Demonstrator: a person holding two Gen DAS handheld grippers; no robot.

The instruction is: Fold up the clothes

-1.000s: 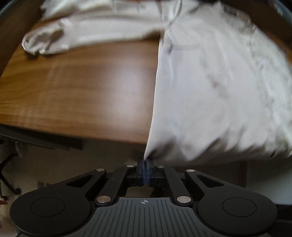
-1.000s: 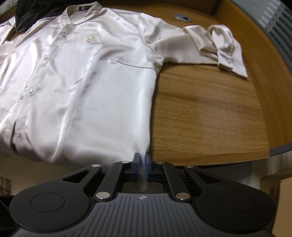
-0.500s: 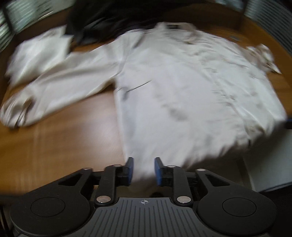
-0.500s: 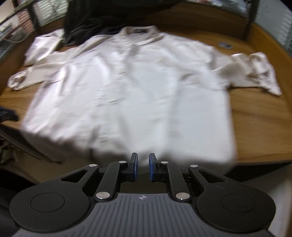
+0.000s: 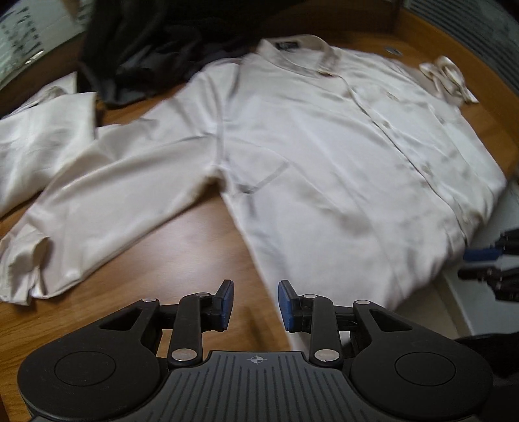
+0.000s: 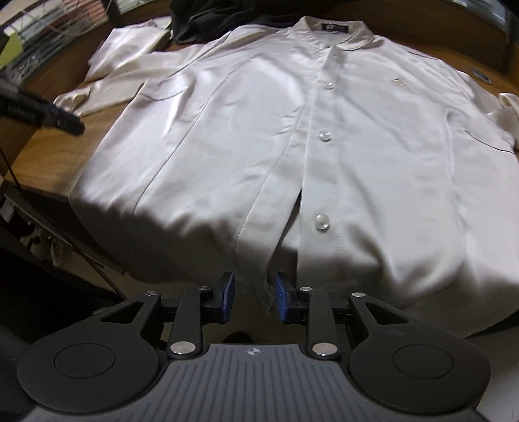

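while spread flat, one shirt (image 6: 324, 136), two grippers agape

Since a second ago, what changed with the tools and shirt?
Both tools let go: the left tool and right tool, each shut on the hem of the white shirt then, now stand open and pulled back. The shirt stays spread, buttons up, on the wooden table; the dark garment is still behind the collar.

A white button-up shirt (image 6: 324, 130) lies spread front-up on the wooden desk (image 6: 48, 155), collar far, hem hanging over the near edge. The right tongs (image 6: 252, 297) stand parted just before the hem, gripping nothing. A dark garment (image 6: 207, 19) lies far, beside the collar. Another pale cloth (image 6: 129, 42) lies far left.
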